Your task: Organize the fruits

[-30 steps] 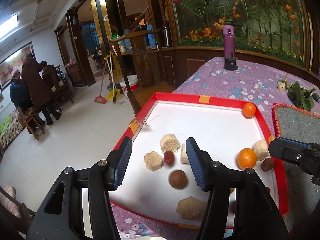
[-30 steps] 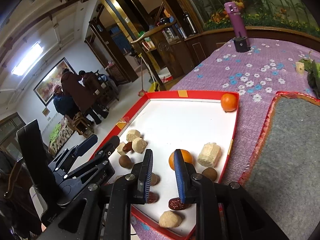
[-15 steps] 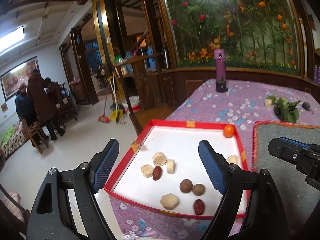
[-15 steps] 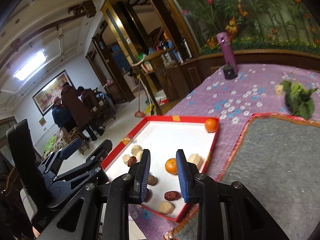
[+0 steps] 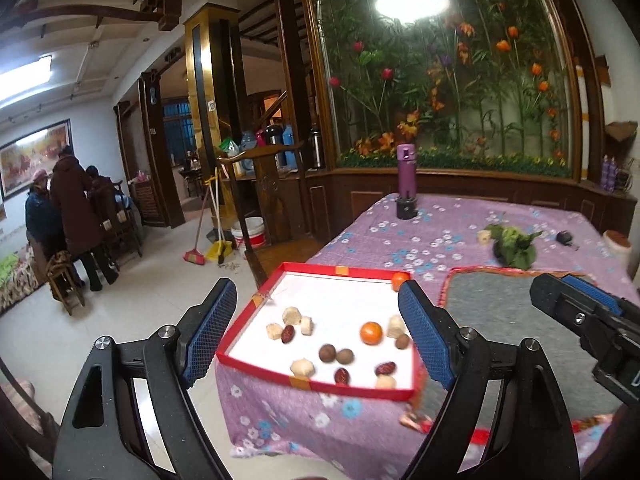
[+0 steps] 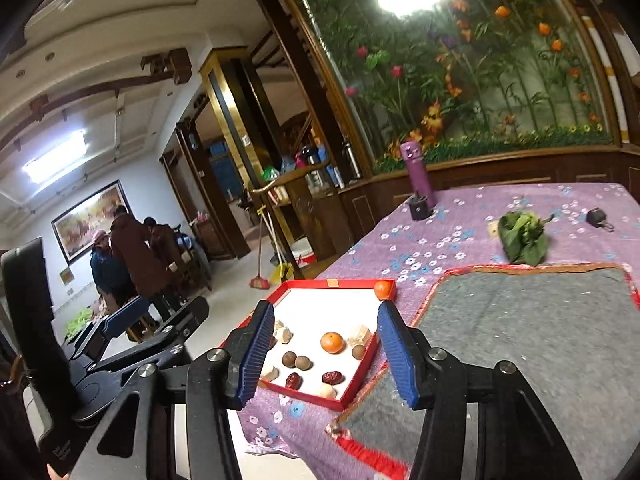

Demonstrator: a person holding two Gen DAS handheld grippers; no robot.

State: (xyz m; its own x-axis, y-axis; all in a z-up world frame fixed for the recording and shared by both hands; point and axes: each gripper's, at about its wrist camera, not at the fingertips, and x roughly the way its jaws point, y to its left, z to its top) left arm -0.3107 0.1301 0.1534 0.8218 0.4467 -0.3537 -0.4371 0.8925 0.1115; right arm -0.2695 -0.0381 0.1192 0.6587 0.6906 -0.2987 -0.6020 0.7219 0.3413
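Nearest to the cameras, both grippers are being held in the air in front of the table edge, and nothing is being gripped by either. The left gripper (image 5: pixel 316 332) is being kept wide open, its jaws having just been opening, with no thing between the blue pads. The right gripper (image 6: pixel 326 354) is also standing open; its jaws have just been opening further, and only air is seen between them. In the left wrist view, the right gripper (image 5: pixel 576 312) is being seen at the right side, over the grey mat (image 5: pixel 512 312).

Beyond the fingers, the red tray (image 5: pixel 320 384) with a white floor is lying on the purple flowered tablecloth (image 5: pixel 440 236), just beside the grey mat. The fruits are being kept inside this tray. Near its front wall, two red dates (image 5: pixel 342 376) and some pale chunks (image 5: pixel 302 367) are lying. A little further, two brown round fruits (image 5: pixel 327 353) are touching each other, and an orange (image 5: pixel 371 332) is lying near the right wall. A third date (image 5: pixel 287 334) is lying among more pale chunks at the left. A second orange (image 5: pixel 399 280) is sitting in the far right corner.

Further away on the cloth, green leaves (image 5: pixel 514 244) and a purple bottle (image 5: pixel 407 172) are standing well apart from the tray. Far at the left, people (image 5: pixel 68 220) are standing in the room.
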